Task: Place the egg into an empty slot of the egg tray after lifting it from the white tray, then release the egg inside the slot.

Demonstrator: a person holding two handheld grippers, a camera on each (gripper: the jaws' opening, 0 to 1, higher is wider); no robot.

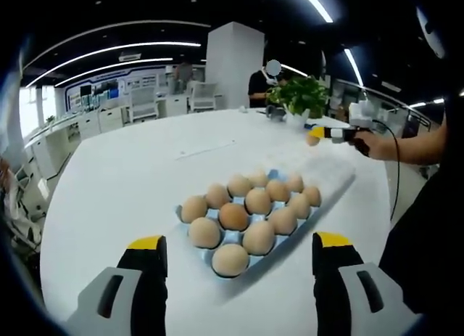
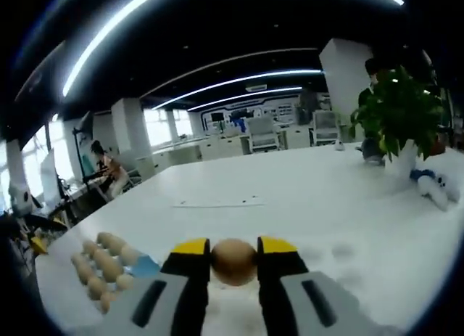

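Where the right gripper [image 2: 233, 257] rises from the bottom of the right gripper view, its yellow-tipped fingers [image 2: 191, 250] are clamped on a brown egg [image 2: 233, 260], whose lower part is hidden between them; the egg is held in the air above the white worktop [image 2: 304, 198], well apart from the egg tray [image 2: 142, 265], which lies low at the left and is partly cut off by the gripper body, so that its slots cannot be told apart there; in the left gripper view the same blue tray shows whole, its near slots holding brown eggs [image 1: 233, 215] in rows, while its far end toward the right looks pale and blurred and what it holds is hard to make out; the left gripper [image 1: 238, 243] hangs before the tray with its fingers wide apart, gripping nothing; a potted plant [image 1: 299, 96] stands at the far edge of the worktop, and a person's hand [image 1: 377, 144] comes in from the right.
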